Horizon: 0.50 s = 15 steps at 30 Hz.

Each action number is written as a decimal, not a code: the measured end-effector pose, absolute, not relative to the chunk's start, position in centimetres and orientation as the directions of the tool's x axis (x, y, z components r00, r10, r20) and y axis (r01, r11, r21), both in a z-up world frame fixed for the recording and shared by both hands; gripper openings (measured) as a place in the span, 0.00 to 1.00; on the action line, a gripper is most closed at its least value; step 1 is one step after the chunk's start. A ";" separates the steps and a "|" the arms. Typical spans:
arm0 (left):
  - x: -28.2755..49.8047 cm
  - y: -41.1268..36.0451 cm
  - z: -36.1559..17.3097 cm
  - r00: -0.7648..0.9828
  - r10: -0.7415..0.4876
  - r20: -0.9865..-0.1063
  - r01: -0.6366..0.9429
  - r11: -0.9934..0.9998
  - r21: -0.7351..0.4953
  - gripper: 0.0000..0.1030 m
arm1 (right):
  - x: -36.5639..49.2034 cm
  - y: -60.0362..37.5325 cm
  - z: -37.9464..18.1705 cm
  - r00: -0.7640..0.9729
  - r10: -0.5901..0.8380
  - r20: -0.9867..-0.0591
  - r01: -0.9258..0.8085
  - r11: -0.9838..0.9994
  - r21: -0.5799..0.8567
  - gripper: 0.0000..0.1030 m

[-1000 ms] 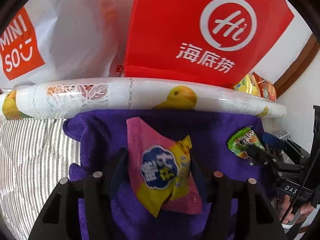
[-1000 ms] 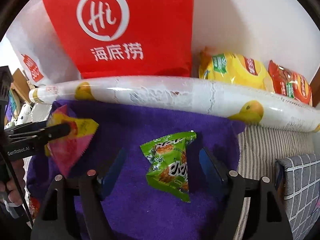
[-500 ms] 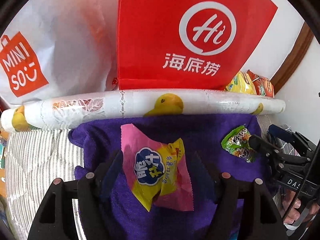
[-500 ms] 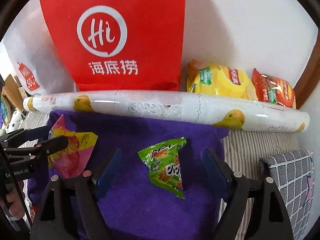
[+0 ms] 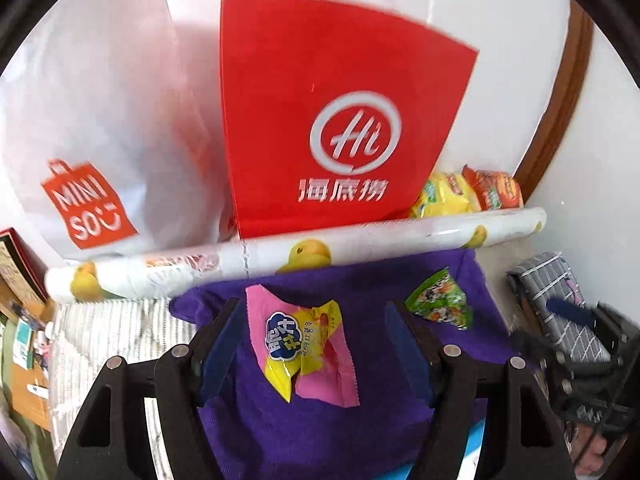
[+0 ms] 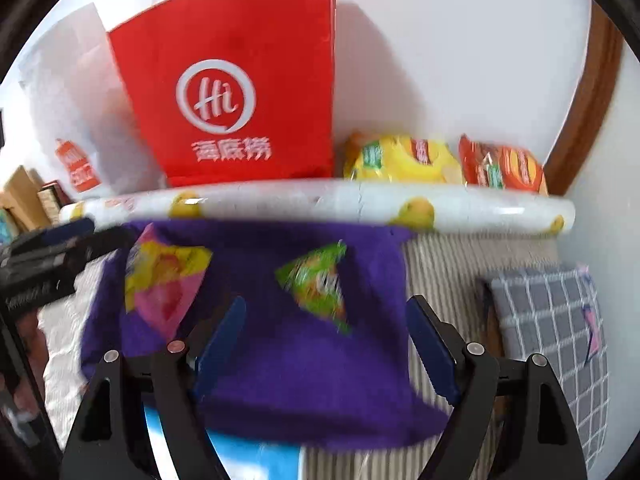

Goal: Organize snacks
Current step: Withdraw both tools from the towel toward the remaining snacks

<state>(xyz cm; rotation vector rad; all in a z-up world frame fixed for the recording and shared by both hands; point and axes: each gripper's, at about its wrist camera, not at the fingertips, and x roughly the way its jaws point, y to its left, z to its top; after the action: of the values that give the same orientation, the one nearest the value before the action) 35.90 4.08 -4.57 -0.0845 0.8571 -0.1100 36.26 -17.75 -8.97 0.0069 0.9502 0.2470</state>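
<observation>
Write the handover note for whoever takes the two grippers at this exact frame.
Left gripper: open, nothing held; the pink and yellow snack packet lies on the purple towel between its fingers, untouched.
Right gripper: open, empty; the green snack packet lies on the towel ahead of it.
Behind the fruit-print roll: red bag, white bag, yellow chip bag and orange chip bag by the wall.
Done: both small packets set on the towel.
Left: no destination is evident from here.

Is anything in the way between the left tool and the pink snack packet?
No. The pink snack packet lies flat on the purple towel, in line with the left tool's open jaws, with nothing visible covering it. The green packet lies off to the side.
</observation>
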 end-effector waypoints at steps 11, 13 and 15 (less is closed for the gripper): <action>27.8 6.4 -3.0 0.644 -0.114 -0.757 0.012 0.990 -0.138 0.68 | 25.8 -20.4 -9.3 0.548 0.278 -0.789 -0.154 0.960 0.232 0.80; 26.5 7.0 -3.3 0.631 -0.126 -0.765 0.010 0.988 -0.155 0.68 | 24.2 -20.5 -9.9 0.534 0.287 -0.795 -0.148 0.958 0.247 0.80; 25.1 7.6 -3.7 0.624 -0.135 -0.770 0.002 0.985 -0.171 0.68 | 22.7 -20.3 -10.5 0.521 0.291 -0.803 -0.154 0.957 0.247 0.80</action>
<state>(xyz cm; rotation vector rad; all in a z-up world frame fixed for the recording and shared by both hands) 25.06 7.57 -3.71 -0.1587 0.8947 -0.0793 22.70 -20.30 -10.47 0.1519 0.9885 0.2675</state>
